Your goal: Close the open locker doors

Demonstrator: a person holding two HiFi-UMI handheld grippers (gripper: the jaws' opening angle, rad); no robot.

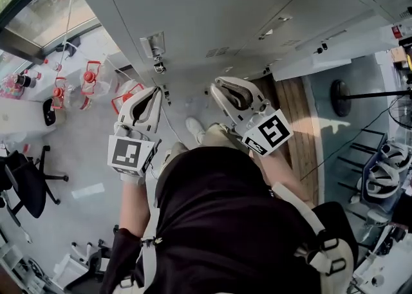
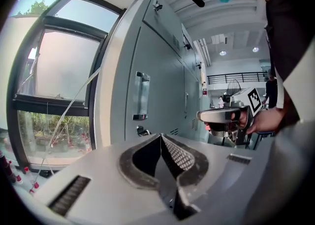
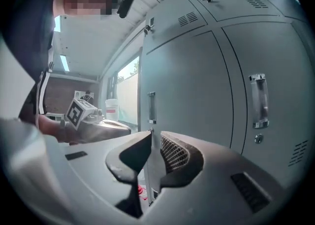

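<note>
Locker doors at upper frame look flush, so with left gripper closed empty and right gripper slightly parted, empty, the next push probably needs finding one ajar.

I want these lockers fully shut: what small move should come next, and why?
Probably ease the left gripper forward and press its shut jaws against the end locker door near its handle. Both grippers hover short of the lockers, touching nothing; the right gripper is slightly open and empty. Whether that door is ajar isn't clear.
</note>
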